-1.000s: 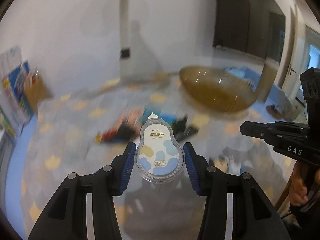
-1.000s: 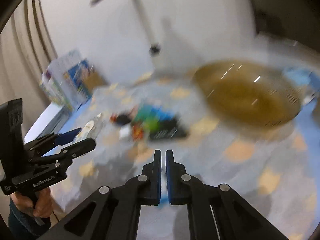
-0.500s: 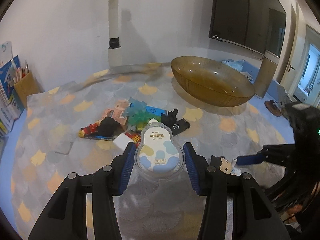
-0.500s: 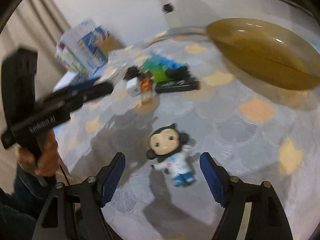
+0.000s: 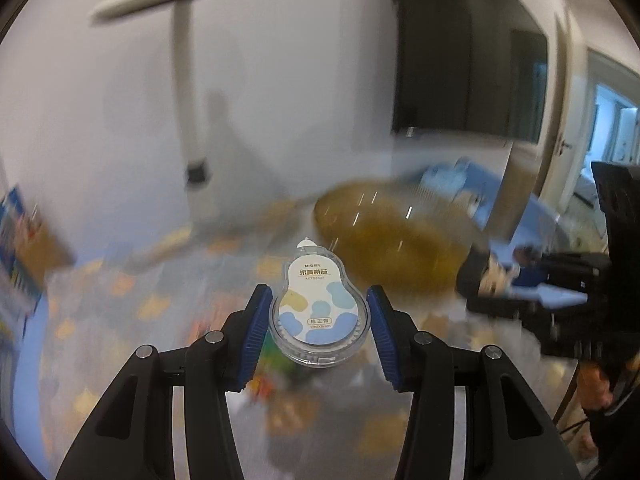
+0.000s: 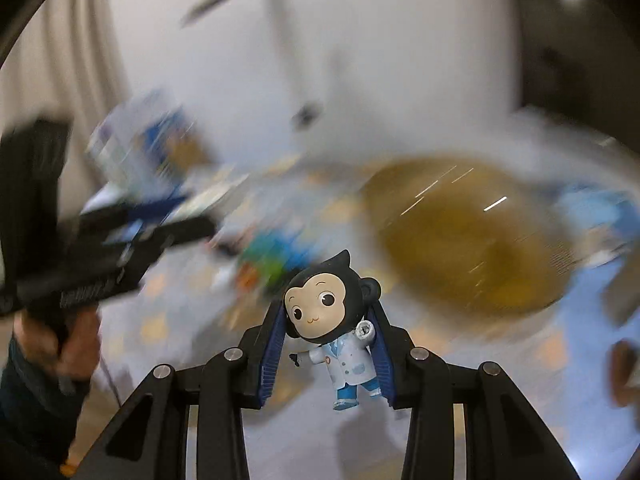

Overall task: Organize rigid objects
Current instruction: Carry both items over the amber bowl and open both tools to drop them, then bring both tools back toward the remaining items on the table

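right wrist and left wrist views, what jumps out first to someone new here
A black-haired cartoon figurine in a white coat sits clamped in the right tool, its jaws closing on it. A pear-shaped correction tape is gripped in the left tool. Beyond both, blurred, lies a big amber bowl.

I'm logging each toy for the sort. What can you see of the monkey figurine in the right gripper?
The monkey figurine is a small hard-plastic toy: big black head with a top tuft, round ears, tan face, white lab coat, blue trousers and shoes, one arm outstretched. It hangs upright, tilted slightly, clear of the table, between the blue pads of the right gripper, whose jaws are closing on its head. The amber bowl lies blurred beyond.
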Motion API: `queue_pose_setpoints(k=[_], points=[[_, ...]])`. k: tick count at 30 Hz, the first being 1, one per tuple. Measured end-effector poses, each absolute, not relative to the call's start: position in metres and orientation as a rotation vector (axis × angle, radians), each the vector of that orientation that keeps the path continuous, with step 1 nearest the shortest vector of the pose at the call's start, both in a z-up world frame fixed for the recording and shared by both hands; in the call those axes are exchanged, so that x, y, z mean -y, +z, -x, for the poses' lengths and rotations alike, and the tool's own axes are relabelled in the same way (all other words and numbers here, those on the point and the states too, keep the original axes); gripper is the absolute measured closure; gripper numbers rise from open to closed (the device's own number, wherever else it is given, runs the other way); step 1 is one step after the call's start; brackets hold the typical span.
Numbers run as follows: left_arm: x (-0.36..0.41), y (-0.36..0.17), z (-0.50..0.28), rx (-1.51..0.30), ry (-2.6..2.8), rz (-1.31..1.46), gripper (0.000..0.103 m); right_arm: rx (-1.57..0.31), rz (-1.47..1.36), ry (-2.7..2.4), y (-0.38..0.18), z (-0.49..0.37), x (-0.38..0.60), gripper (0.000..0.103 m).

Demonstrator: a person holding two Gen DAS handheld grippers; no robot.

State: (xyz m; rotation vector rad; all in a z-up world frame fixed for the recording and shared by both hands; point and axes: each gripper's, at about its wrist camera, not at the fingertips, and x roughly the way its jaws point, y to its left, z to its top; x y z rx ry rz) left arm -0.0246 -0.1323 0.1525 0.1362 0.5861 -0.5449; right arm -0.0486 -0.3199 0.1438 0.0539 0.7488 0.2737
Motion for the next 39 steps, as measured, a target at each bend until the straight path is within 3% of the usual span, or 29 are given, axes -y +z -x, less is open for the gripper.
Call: queue_pose_setpoints(k=[5,10,15,16,17,18,24,28,31,39], points=[[0.186,0.153,-0.019,-0.635,-0.634,-0.12,0.057,-0.795,-0.108,0.107,0.164,0.007,0.369,0.064],[0.235,0.103,-0.046,-0.803,-0.695,-0.16,0.057,-0.981,-0.159,0.069,0.126,-0.035,0.39,0.064],[0.254,0.082,-0.051,-0.861,-0.714,-0.19,0.056,-1.073,-0.149,0.044,0.104,-0.044,0.397,0.063],[0.255,0.082,-0.052,-0.869,-0.72,-0.188,0.052,-1.087,-0.141,0.025,0.101,-0.044,0.399,0.063],[0.254,0.082,-0.052,-0.876,-0.722,-0.183,0.034,-1.094,-0.129,0.009,0.099,-0.045,0.401,0.063],[0.25,0.085,-0.053,-0.872,-0.71,-0.171,0.027,-1.095,-0.122,-0.005,0.101,-0.045,0.403,0.062],[0.183,0.137,-0.033,-0.73,-0.652,-0.055,0.027,-0.915,-0.166,-0.049,0.153,-0.011,0.411,0.059],[0.132,0.173,-0.011,-0.632,-0.581,-0.003,0.027,-0.831,-0.14,-0.033,0.181,0.013,0.388,0.037],[0.094,0.195,0.009,-0.574,-0.519,0.016,0.019,-0.764,-0.091,0.017,0.197,0.033,0.354,0.037],[0.026,0.218,0.064,-0.463,-0.291,-0.003,0.017,-0.627,-0.096,0.156,0.224,0.07,0.281,0.033]])
